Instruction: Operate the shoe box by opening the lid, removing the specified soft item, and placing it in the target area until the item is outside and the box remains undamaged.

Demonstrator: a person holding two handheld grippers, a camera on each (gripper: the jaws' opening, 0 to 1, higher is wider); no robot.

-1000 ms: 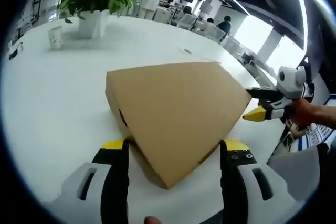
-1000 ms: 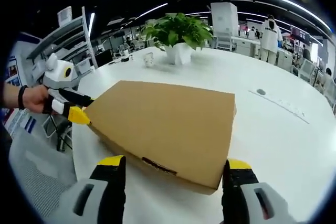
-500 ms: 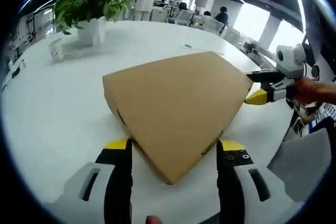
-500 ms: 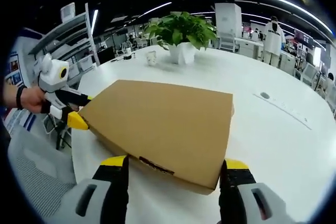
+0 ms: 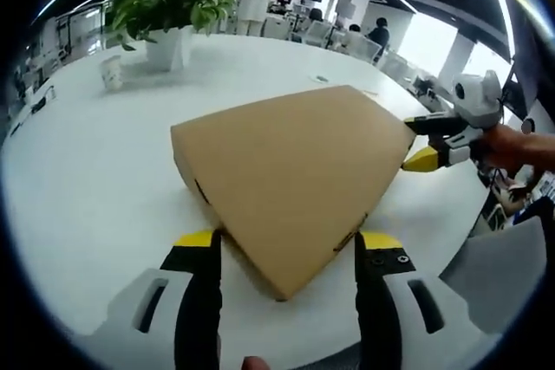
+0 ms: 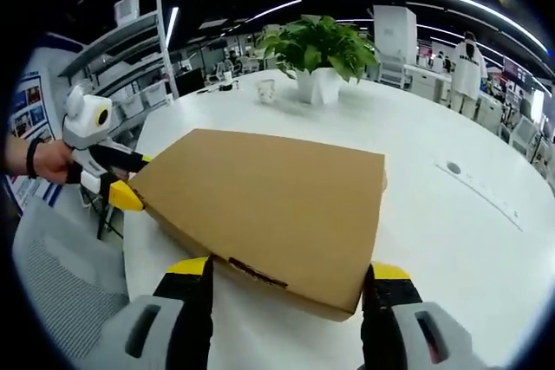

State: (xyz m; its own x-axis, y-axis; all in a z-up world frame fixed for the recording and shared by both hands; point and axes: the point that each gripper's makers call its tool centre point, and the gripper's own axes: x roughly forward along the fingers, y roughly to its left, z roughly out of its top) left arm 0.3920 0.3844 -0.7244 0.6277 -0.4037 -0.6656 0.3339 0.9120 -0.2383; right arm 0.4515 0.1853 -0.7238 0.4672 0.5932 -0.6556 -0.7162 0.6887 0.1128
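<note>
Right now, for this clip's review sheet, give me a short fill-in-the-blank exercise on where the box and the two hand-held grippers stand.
1. The lid of the cardboard shoe box is ____.
2. The box rests on a large ____ table.
3. The left hand-held gripper has its jaws spread to either side of one ____ of the box.
4. Behind the box stands a potted ____ in a white pot.

Missing words: closed; white; corner; plant

The shoe box (image 5: 290, 184) lies on the table (image 5: 87, 171). Behind the shoe box stands a potted plant (image 5: 169, 6), with a cup (image 5: 111, 73) beside it. One gripper sits at each near corner of the shoe box.
</note>
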